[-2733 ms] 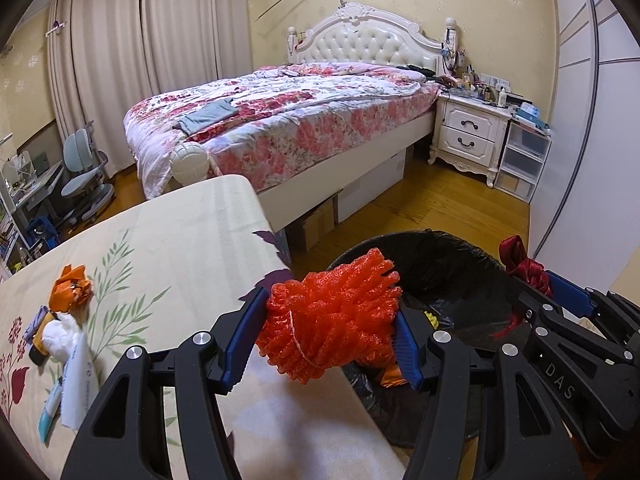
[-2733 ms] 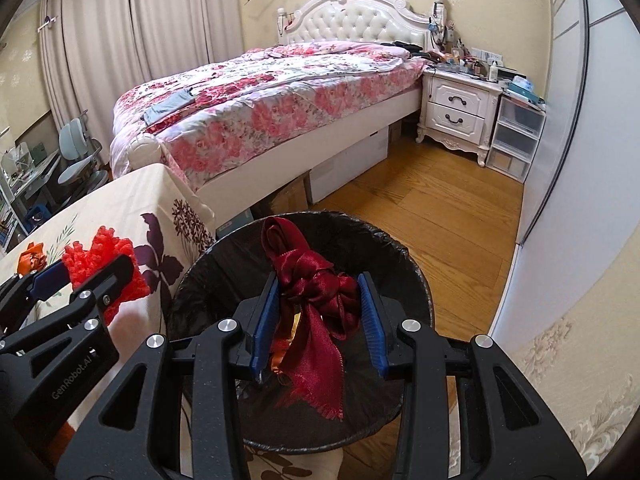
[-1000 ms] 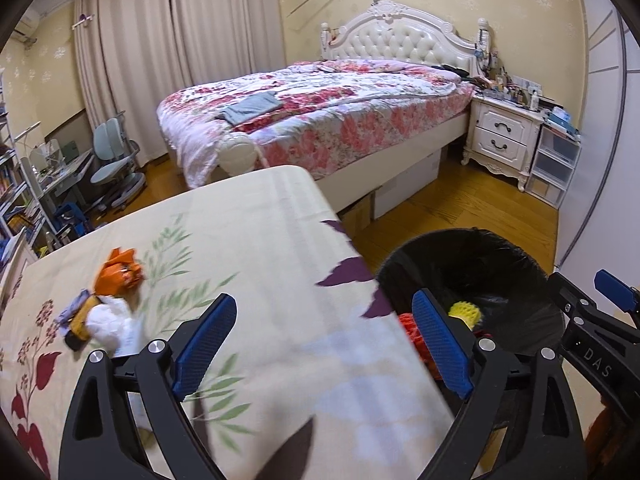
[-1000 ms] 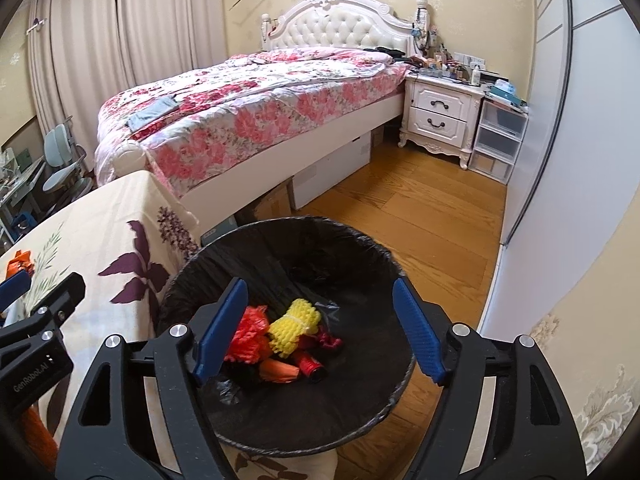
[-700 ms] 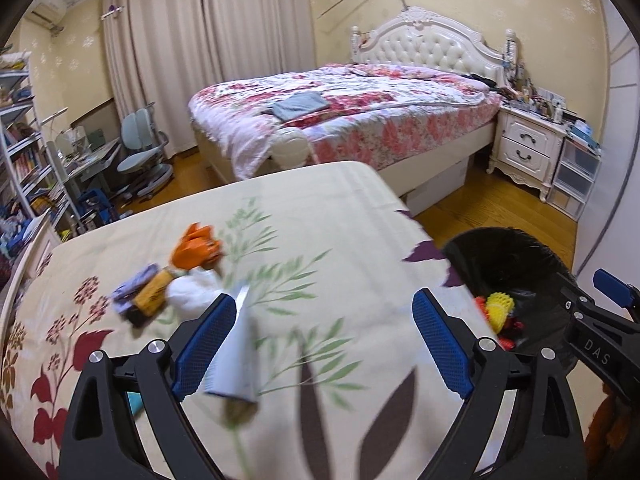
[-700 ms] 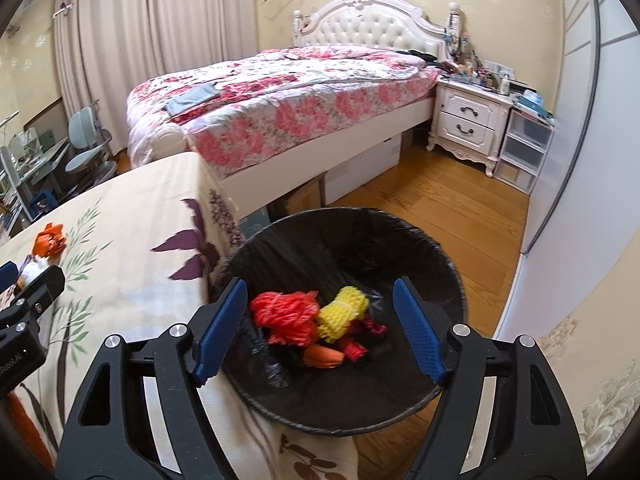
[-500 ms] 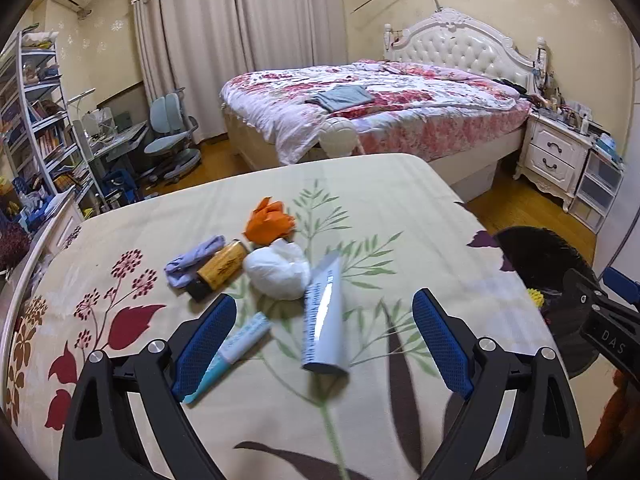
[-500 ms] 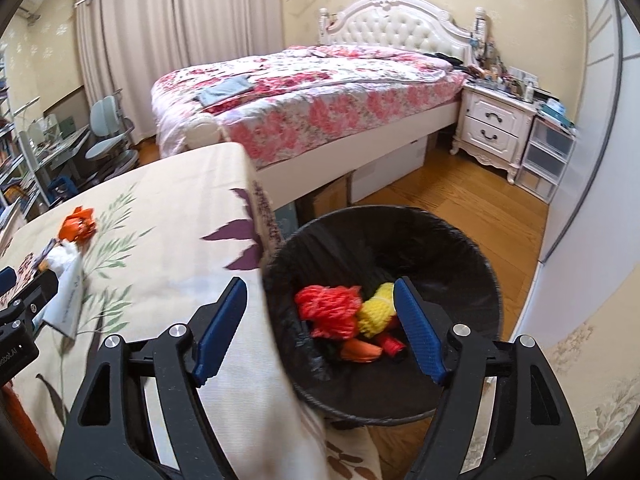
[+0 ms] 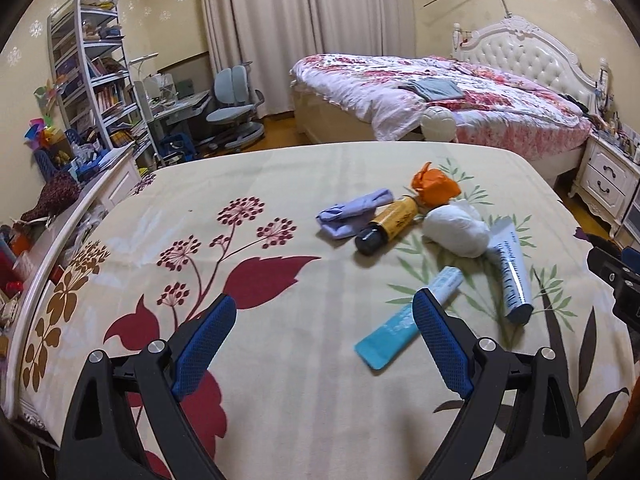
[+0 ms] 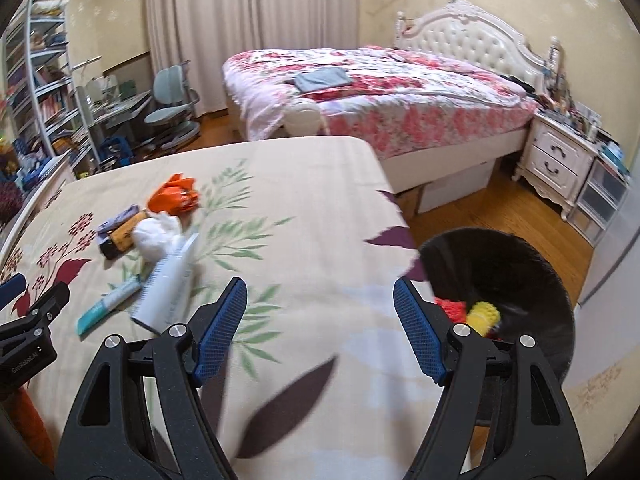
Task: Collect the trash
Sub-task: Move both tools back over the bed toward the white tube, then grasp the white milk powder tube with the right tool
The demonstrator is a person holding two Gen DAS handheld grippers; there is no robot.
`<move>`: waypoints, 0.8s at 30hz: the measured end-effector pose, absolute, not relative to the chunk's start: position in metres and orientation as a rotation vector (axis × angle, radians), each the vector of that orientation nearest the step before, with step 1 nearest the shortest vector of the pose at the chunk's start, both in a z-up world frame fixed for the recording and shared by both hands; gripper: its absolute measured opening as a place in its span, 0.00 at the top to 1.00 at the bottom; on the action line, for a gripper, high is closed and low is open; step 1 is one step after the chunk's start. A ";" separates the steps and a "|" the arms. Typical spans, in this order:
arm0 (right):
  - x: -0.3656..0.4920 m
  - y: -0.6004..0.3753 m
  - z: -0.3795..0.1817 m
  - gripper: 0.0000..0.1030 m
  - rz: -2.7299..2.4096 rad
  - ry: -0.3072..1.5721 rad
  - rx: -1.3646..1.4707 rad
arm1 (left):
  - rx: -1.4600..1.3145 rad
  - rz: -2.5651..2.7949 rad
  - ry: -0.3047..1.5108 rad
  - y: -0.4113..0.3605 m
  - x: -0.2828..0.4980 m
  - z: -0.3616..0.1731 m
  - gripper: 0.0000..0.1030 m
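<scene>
Both tongs gape empty; the blue tube (image 9: 408, 320) lies just beyond the left tongs (image 9: 324, 344), slanting far-right, nearer them than the right tongs (image 10: 320, 320).

A home bedroom. Ahead of the claw, a bed (image 9: 460, 96) with floral quilt and tufted white headboard (image 9: 532, 60); to its right a white nightstand (image 10: 560, 160). Far left, a bookshelf (image 9: 92, 72), desk (image 9: 180, 104) and chair (image 9: 236, 96). Behind them, long curtains (image 9: 300, 28) and snowflake wallpaper. Wood floor (image 10: 500, 208) right of the claw.
</scene>
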State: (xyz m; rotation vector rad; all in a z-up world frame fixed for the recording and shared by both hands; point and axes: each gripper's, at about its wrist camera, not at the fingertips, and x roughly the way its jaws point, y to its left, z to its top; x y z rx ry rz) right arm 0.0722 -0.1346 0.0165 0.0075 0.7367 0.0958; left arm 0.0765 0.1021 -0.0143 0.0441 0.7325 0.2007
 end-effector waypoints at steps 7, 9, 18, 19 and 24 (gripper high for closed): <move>0.078 -0.091 0.017 0.28 0.171 0.748 -0.033 | 0.016 0.258 0.746 0.135 0.070 -0.022 0.13; 0.081 -0.080 0.014 0.28 0.190 0.762 -0.035 | 0.005 0.267 0.749 0.142 0.070 -0.023 0.13; 0.093 -0.053 -0.004 0.36 0.223 0.823 -0.065 | -0.017 0.264 0.758 0.154 0.073 -0.028 0.13; 0.094 -0.053 -0.005 0.41 0.223 0.828 -0.066 | -0.017 0.260 0.758 0.154 0.073 -0.028 0.13; 0.097 -0.055 -0.011 0.66 0.223 0.848 -0.059 | -0.008 0.229 0.760 0.146 0.077 -0.029 0.13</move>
